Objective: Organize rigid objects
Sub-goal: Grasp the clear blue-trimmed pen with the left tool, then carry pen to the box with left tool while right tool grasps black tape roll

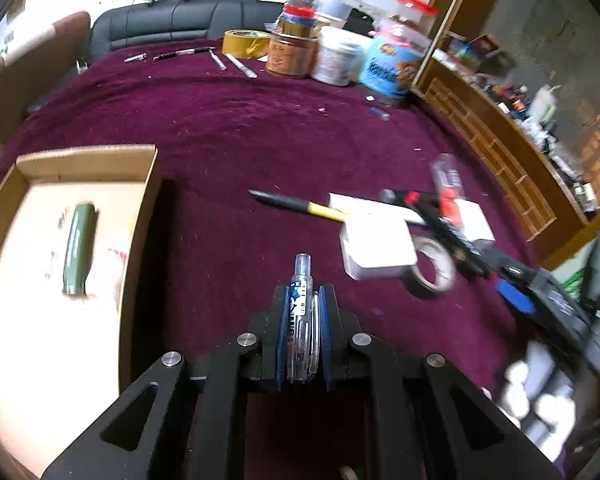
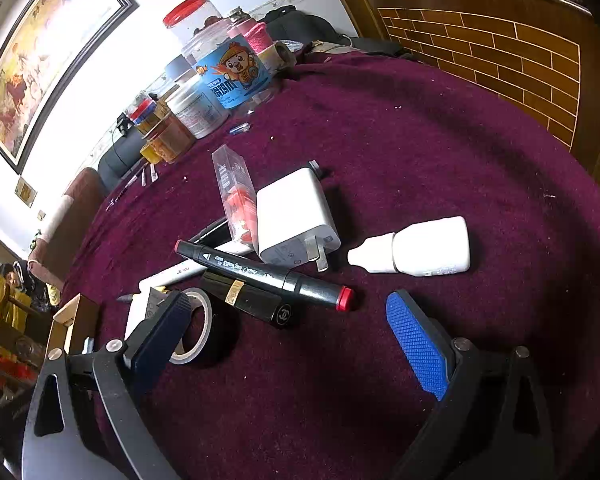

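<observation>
My left gripper (image 1: 303, 300) is shut on a clear correction tape dispenser (image 1: 301, 312) with blue print, held above the purple cloth to the right of a cardboard box (image 1: 138, 248). A green tube (image 1: 78, 248) lies in the box. My right gripper (image 2: 288, 320) is open and empty, low over the cloth just in front of a pile: a black marker with red ends (image 2: 260, 276), a black lipstick case (image 2: 252, 300), a white charger (image 2: 296, 216), a white dropper bottle (image 2: 416, 250), a tape roll (image 2: 198, 328) and a clear packet with red pieces (image 2: 236, 196).
Jars, tape rolls and tubs (image 1: 332, 56) stand along the table's far edge, with several pens (image 1: 220, 58) beside them. A black-and-yellow pen (image 1: 296, 202) lies mid-table. A wooden brick-pattern rail (image 2: 500, 48) borders the table on the right.
</observation>
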A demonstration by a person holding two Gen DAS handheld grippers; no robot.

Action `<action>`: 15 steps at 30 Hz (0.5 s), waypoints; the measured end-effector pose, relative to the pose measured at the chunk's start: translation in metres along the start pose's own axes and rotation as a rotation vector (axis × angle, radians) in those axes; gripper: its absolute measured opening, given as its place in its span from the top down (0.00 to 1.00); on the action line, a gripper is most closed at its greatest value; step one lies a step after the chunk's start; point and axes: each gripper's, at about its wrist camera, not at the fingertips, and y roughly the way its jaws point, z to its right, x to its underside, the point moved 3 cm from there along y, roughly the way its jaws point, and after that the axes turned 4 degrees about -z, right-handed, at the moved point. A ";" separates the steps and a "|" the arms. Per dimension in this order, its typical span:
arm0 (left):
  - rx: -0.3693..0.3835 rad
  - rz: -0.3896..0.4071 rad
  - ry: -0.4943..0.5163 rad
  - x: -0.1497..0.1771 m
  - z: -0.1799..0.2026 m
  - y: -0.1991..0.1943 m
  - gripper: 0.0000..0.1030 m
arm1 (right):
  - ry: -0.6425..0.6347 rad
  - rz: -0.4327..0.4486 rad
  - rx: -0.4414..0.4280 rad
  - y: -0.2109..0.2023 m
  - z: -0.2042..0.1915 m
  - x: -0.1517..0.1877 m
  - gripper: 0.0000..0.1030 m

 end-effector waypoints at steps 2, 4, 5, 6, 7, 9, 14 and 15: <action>0.066 0.009 -0.028 0.010 0.000 -0.014 0.89 | -0.007 -0.001 0.007 0.001 -0.001 0.000 0.04; 0.101 0.028 -0.037 0.016 0.002 -0.026 0.89 | -0.014 -0.002 0.016 0.001 -0.002 0.001 0.04; 0.109 0.042 -0.035 0.019 0.002 -0.033 0.89 | -0.017 -0.003 0.021 0.002 -0.003 0.001 0.04; 0.112 0.055 -0.032 0.023 0.003 -0.039 0.89 | -0.023 -0.006 0.027 0.002 -0.003 0.001 0.04; 0.117 0.067 -0.030 0.026 0.003 -0.045 0.89 | -0.033 -0.012 0.033 0.003 -0.004 0.001 0.03; 0.133 0.082 -0.030 0.033 0.002 -0.055 0.89 | -0.045 -0.028 0.034 0.002 -0.006 0.001 0.03; 0.118 0.104 -0.026 0.049 -0.011 -0.076 0.89 | -0.184 -0.095 -0.069 -0.029 -0.028 0.018 0.04; 0.122 0.110 -0.033 0.051 -0.016 -0.079 0.89 | -0.262 -0.121 -0.059 -0.036 -0.037 0.027 0.04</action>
